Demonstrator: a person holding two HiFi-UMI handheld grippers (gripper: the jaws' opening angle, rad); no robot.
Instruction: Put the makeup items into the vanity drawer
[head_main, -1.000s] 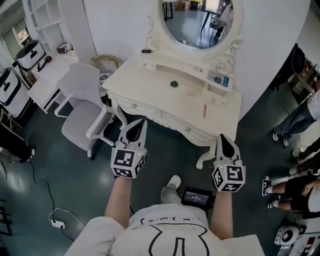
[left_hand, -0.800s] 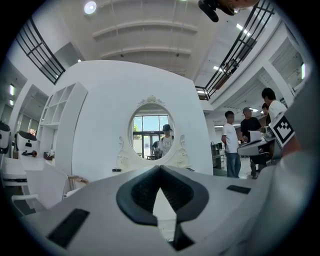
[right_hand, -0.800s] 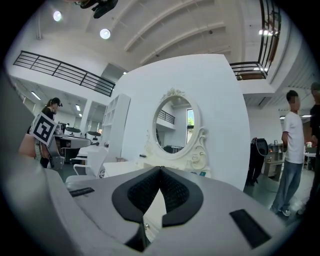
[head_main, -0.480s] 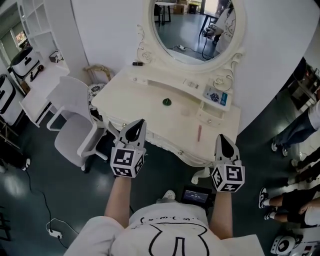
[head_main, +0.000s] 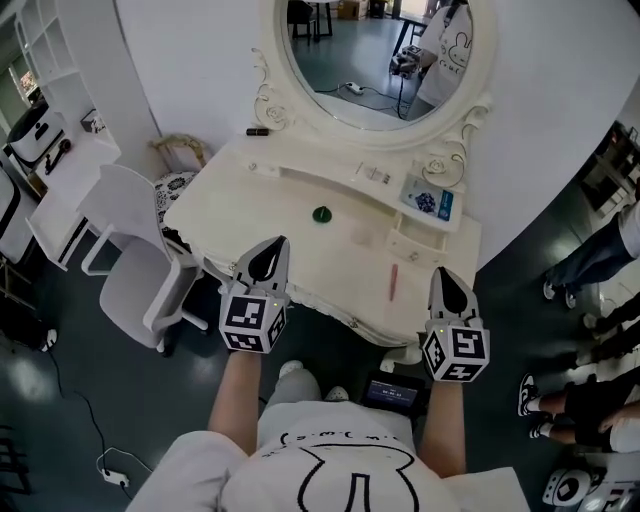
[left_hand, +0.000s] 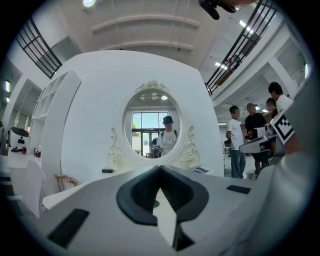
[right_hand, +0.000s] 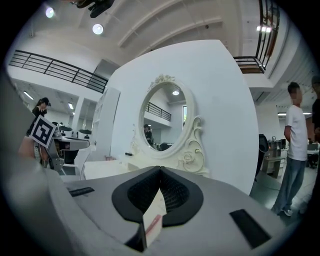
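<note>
Cream vanity (head_main: 290, 255), one green item (head_main: 321, 214), one pink stick (head_main: 392, 282)

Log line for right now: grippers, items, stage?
stage: nothing picked yet | left gripper: shut, empty | right gripper: shut, empty | green round item, pink stick: on vanity top, untouched

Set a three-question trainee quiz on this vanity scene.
1. True or false: the small round green item lies on the cream vanity tabletop.
2. Which is nearer the slim pink stick: A, the left tool, or B, the right tool?
3. Fill in: in the head view, the white chair stands at the vanity's ____ side.
Key: 1 true; 2 B; 3 left.
</note>
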